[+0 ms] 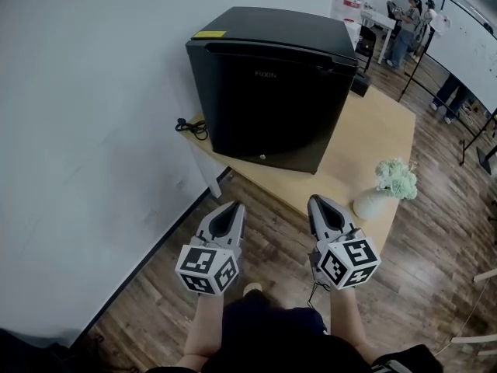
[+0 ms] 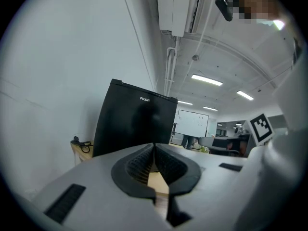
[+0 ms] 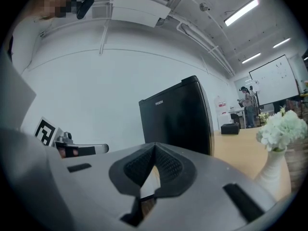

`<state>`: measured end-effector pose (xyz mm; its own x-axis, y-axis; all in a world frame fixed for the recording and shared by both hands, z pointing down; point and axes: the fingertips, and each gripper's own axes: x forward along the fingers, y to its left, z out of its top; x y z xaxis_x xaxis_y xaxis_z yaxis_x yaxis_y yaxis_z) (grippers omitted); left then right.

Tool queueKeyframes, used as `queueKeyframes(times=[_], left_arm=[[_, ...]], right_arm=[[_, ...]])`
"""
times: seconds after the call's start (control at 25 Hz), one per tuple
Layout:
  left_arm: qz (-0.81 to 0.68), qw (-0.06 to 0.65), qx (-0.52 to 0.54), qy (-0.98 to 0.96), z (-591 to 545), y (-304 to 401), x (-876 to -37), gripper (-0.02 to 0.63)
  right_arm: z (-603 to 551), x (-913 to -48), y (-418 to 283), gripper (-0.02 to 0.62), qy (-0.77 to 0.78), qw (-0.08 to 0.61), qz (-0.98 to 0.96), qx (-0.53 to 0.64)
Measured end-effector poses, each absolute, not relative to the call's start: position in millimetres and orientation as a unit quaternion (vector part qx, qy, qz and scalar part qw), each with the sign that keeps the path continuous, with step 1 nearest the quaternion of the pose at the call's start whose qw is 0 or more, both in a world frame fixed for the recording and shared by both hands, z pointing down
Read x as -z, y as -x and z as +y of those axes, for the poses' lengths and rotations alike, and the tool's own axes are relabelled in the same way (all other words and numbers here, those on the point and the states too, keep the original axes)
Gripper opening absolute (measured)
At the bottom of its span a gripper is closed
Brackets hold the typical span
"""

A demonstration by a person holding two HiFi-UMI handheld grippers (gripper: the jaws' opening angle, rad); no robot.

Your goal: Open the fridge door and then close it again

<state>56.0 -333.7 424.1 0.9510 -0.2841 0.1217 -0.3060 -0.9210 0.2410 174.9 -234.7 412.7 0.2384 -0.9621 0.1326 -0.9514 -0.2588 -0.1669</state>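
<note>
A small black fridge (image 1: 268,88) stands on a light wooden table (image 1: 373,142) against the white wall, its door closed. It also fills the middle of the left gripper view as the fridge (image 2: 132,124), and stands right of centre in the right gripper view as the fridge (image 3: 178,114). My left gripper (image 1: 231,206) hovers before the table's near edge, short of the fridge, jaws shut and empty. Beside it my right gripper (image 1: 317,200) is level with it, also shut on nothing. Both point toward the fridge front.
A white vase of pale flowers (image 1: 388,189) stands on the table's near right corner, close to my right gripper. A black cable (image 1: 192,127) lies left of the fridge. People stand at desks (image 1: 408,26) far back right. Wooden floor lies below.
</note>
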Motion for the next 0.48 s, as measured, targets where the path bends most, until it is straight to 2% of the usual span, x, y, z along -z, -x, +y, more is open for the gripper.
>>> queueKeyframes(times=[0.48], left_arm=[[-0.137, 0.136, -0.050, -0.980, -340, -64, -434, 0.011]], right_arm=[[-247, -422, -168, -0.011, 0.781, 0.020, 0.614, 0.111]])
